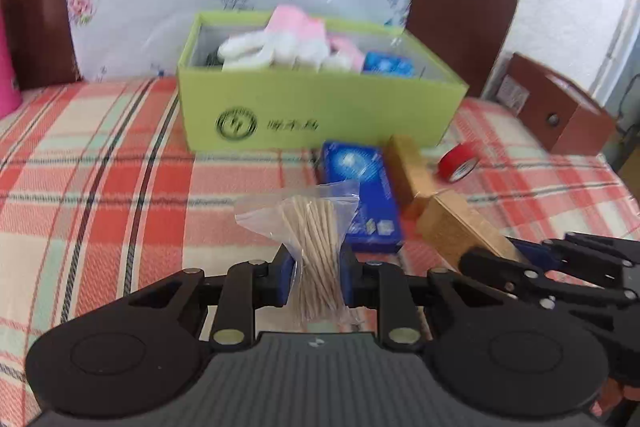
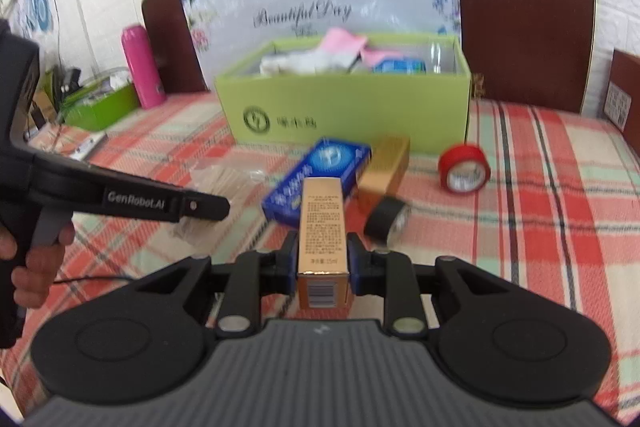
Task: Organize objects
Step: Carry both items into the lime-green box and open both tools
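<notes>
1. The left tongs (image 1: 314, 277) pinch a clear bag of toothpicks (image 1: 316, 247) at its waist.
2. The right tongs (image 2: 323, 259) pinch a gold carton (image 2: 323, 227) near its base.
3. Beyond both tongs on the plaid bed (image 1: 120, 187) lie a blue box (image 2: 316, 183) and red tape (image 2: 464, 169).
4. Farthest ahead, the green box (image 1: 316, 115) looks like the target; each load should clear its front wall before release.

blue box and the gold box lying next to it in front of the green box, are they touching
Touching. In the right wrist view the blue box has its far right edge pressed against the lying gold box, with no blanket showing between them there.
</notes>
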